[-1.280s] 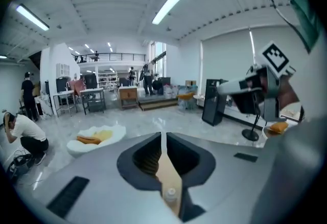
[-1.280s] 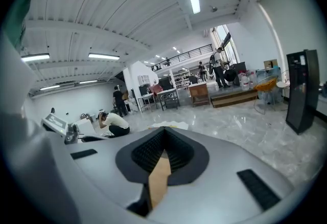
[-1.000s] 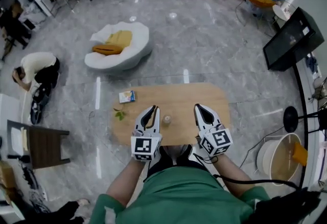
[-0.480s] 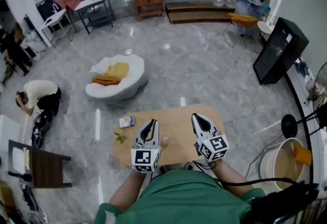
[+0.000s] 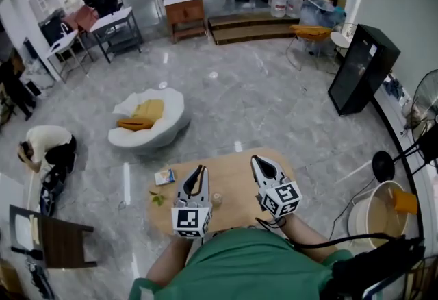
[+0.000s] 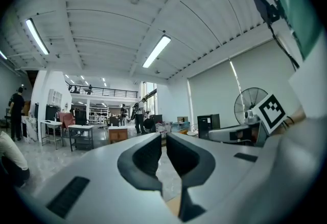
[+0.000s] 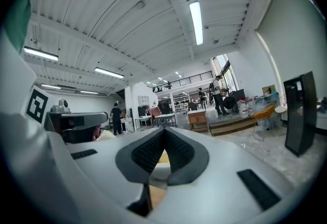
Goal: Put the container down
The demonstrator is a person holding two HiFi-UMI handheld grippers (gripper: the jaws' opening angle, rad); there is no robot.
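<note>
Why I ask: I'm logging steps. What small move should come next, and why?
Probably just draw both grippers back. The small container already stands on the wooden table, apart from the left gripper and right gripper; both pairs of jaws are shut on nothing.

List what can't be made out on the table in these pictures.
- Container: head view, too small to tell its lid or contents.
- Box: head view, print too small to read.
- Table, near edge: head view, hidden by the green shirt.
- Gripper views: container absent; left gripper and right gripper fill the lower picture.
</note>
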